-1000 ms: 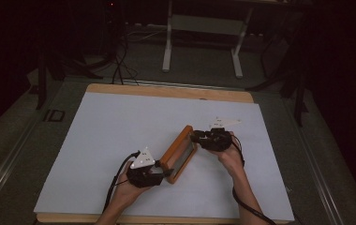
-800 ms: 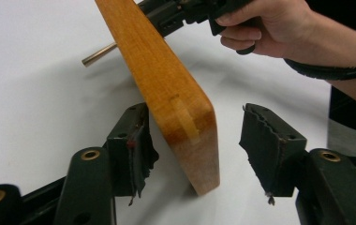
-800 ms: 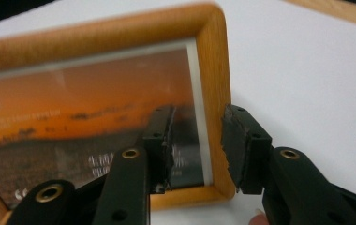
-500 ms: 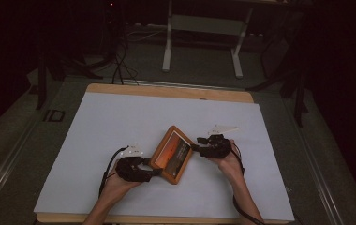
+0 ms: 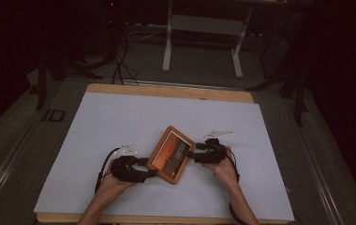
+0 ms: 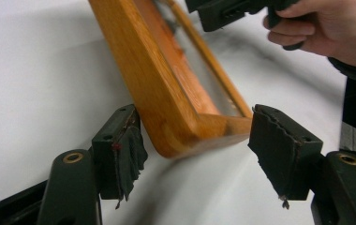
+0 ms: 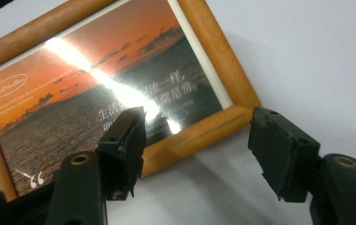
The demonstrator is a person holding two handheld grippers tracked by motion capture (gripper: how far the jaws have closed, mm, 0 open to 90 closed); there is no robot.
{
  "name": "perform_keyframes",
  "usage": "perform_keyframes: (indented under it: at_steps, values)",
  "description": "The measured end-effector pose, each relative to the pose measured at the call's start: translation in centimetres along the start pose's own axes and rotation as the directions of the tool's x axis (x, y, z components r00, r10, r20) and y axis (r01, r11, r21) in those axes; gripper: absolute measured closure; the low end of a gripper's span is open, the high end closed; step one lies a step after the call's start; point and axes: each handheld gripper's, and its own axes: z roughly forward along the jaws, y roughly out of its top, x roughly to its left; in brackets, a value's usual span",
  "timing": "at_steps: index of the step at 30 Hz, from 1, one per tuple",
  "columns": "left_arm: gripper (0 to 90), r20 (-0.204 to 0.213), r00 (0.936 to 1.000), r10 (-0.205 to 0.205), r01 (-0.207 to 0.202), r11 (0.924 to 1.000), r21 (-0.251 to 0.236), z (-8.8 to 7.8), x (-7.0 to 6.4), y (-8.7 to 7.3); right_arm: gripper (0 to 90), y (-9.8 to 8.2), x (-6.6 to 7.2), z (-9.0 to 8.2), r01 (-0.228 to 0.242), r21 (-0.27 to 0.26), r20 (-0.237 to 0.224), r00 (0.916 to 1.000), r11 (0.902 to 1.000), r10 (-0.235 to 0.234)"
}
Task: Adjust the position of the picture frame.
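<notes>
white paper covers my table (image 5: 120, 122), and on it, near the front middle, lies the wooden picture frame (image 5: 170, 153), flat and picture up. my left gripper (image 5: 141, 174) sits at its near corner, jaws just opened wide, corner between them unpressed. my right gripper (image 5: 196, 154) is at the opposite edge, jaws likewise just opened, gripping nothing. bare paper stretches all around; a metal stand (image 5: 202, 35) waits well beyond the table's far edge.
</notes>
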Motion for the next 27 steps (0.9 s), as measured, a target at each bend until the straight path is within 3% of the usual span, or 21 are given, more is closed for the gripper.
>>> perform_keyframes:
  at_steps: [2,6,8,10,12,13,16,20,22,24,27]
  values:
    - [35.3,-0.004,1.0,-0.008,0.008,0.9999,0.014,0.0,0.4,-0.1,34.4,-0.1,0.3,0.3,-0.001,0.006,0.0,1.0,1.0,0.001]
    - [35.7,-0.054,0.9983,0.022,-0.018,0.9978,0.064,0.4,0.3,-0.3,33.0,0.0,0.6,0.4,-0.009,0.006,0.012,0.9999,0.9999,0.009]
    - [34.9,-0.071,0.9975,0.008,-0.002,0.9966,0.083,0.4,0.6,-0.6,32.4,0.1,0.8,0.5,-0.024,0.003,0.009,0.9997,0.9997,0.024]
    - [34.8,-0.08,0.9967,-0.015,0.02,0.9973,0.071,0.1,0.8,-0.7,32.7,0.2,0.9,0.5,-0.034,-0.003,0.003,0.9994,0.9994,0.034]
    - [32.5,-0.114,0.9934,-0.011,0.017,0.9986,0.051,-0.3,0.8,-0.6,35.8,0.5,1.2,0.5,-0.05,-0.021,-0.025,0.9985,0.9985,0.049]
    - [32.5,-0.121,0.9926,-0.011,0.017,0.9987,0.047,-0.4,0.8,-0.5,37.4,0.8,1.5,0.5,-0.033,-0.018,0.002,0.9995,0.9993,0.033]
    - [32.0,-0.144,0.9894,-0.019,0.025,0.9991,0.034,-0.3,1.3,-0.1,39.4,1.2,2.1,0.7,-0.015,-0.005,0.024,0.9996,0.9999,0.015]
    - [33.5,-0.147,0.9884,-0.037,0.043,0.9984,0.037,0.5,2.2,0.4,36.3,0.9,2.5,1.4,-0.05,0.012,0.011,0.9987,0.9987,0.049]
    - [34.8,-0.151,0.9877,-0.042,0.051,0.9971,0.056,1.0,2.7,0.6,35.5,0.4,2.5,1.8,-0.097,0.017,-0.014,0.9952,0.9951,0.097]
    - [40.0,-0.131,0.9905,-0.04,0.05,0.9961,0.072,1.6,3.0,0.9,35.8,-0.1,2.9,2.1,-0.149,0.028,-0.045,0.9876,0.9884,0.15]
    - [41.6,-0.098,0.9934,-0.06,0.069,0.9938,0.087,2.2,3.2,1.1,35.4,-0.4,3.4,2.3,-0.152,0.045,-0.062,0.986,0.9873,0.155]
